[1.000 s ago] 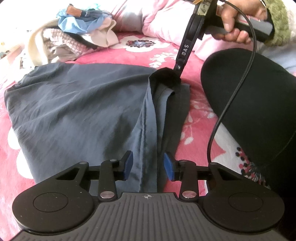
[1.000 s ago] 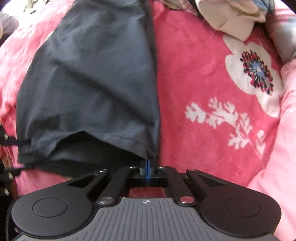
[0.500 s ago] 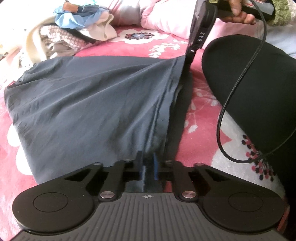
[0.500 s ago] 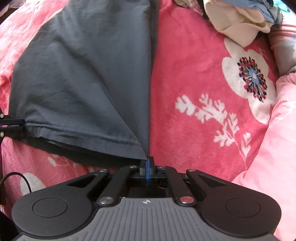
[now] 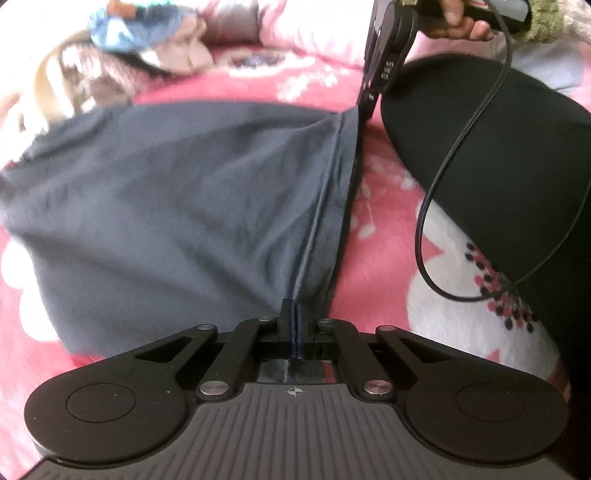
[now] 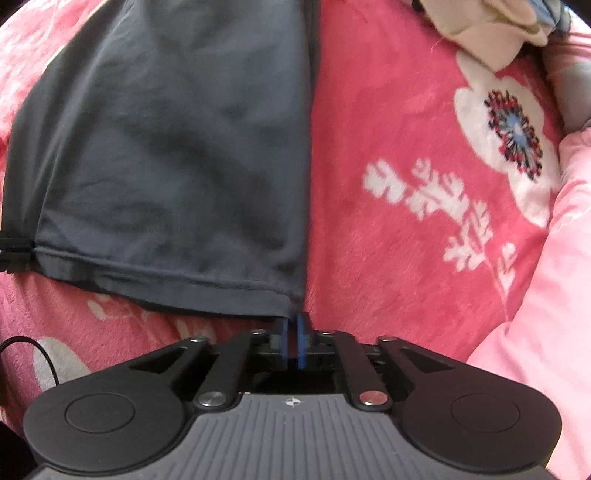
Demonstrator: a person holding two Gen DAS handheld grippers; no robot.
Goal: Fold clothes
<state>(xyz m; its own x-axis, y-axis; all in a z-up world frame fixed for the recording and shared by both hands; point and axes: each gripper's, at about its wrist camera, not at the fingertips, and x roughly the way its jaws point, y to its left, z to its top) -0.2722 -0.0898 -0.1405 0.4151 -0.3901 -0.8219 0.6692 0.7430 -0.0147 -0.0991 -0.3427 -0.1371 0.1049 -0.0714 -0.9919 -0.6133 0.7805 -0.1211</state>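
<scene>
Since the earlier frames: left gripper (image 5: 296,325), formerly open astride the fold, had closed its jaws onto the near edge of the dark grey garment (image 5: 184,206), cloth pinched between the blue pads; right gripper (image 6: 294,341), formerly clamped on the garment's hem corner, had just been opening, its pads now parted by a narrow gap with nothing visibly between them, the corner (image 6: 291,306) lying just above the fingertips. Garment: lay spread across the pink floral blanket (image 6: 406,155), filling the centre and left of the left wrist view, a long seam running from the lower centre up to the upper right; in the right wrist view it occupied the upper left, hem running along the lower left. Right gripper as seen from the left wrist view: upper right of frame (image 5: 369,99), pointed down at the far corner, held by a hand (image 5: 458,22) in a knitted green cuff, black cable (image 5: 454,155) trailing over a black-clad leg (image 5: 498,155). Pile of other clothes (image 5: 140,48): upper left, blurred, well apart from the garment's near edge
</scene>
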